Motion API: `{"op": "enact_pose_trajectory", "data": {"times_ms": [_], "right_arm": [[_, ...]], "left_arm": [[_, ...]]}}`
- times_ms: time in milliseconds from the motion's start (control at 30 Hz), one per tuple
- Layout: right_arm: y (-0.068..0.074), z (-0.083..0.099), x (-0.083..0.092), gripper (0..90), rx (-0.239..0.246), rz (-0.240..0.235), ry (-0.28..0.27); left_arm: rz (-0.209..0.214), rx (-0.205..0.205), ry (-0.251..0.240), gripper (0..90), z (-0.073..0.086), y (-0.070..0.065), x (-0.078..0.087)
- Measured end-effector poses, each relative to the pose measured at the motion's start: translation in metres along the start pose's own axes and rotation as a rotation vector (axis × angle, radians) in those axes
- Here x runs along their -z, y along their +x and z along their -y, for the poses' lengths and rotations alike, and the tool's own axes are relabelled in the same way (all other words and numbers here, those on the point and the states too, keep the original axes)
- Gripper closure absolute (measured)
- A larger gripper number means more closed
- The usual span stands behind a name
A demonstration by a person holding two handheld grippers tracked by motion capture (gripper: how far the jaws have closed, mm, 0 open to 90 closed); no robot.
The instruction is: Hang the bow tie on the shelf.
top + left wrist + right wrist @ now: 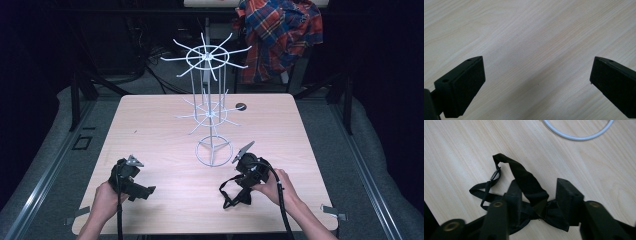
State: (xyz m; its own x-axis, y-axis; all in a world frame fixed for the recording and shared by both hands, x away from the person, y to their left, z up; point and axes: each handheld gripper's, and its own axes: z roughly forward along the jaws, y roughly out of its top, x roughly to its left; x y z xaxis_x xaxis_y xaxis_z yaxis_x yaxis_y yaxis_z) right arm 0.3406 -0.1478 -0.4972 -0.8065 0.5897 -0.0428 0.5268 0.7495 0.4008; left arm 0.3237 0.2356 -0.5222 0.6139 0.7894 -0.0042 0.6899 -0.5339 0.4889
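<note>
A black bow tie (540,207) with a thin strap and buckle (495,175) lies on the pale wooden table (160,130), near the front right. My right gripper (539,183) points down over it, one jaw on each side of the knot with the cloth between them. I cannot see the pads pressing on it. In the high view that gripper (243,191) sits over the bow tie (229,192), whose strap loops out to the left. My left gripper (146,191) rests at the front left, and in the left gripper view it (537,65) stands wide open over bare wood.
A white wire rack (210,107) with two tiers of radiating hooks stands mid-table. Its base ring (576,137) lies just beyond the bow tie. A small dark disc (241,106) sits behind the rack. A plaid shirt (280,35) hangs beyond the table.
</note>
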Motion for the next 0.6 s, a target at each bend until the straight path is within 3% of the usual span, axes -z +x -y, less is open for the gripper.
{"op": "enact_pose_trajectory", "data": {"times_ms": [200,333,600], "right_arm": [[0.004,-0.002,0.001,74.6,0.023,0.011,0.018],[0.004,-0.001,0.003,78.7,0.035,0.018,0.021],[0.004,0.0,0.017,81.7,0.032,0.015,-0.034]], "left_arm": [[0.0,0.0,0.0,0.0,0.0,0.0,0.0],[-0.002,-0.001,0.001,0.0,0.0,0.0,0.0],[-0.001,-0.002,0.003,0.0,0.0,0.0,0.0]]}}
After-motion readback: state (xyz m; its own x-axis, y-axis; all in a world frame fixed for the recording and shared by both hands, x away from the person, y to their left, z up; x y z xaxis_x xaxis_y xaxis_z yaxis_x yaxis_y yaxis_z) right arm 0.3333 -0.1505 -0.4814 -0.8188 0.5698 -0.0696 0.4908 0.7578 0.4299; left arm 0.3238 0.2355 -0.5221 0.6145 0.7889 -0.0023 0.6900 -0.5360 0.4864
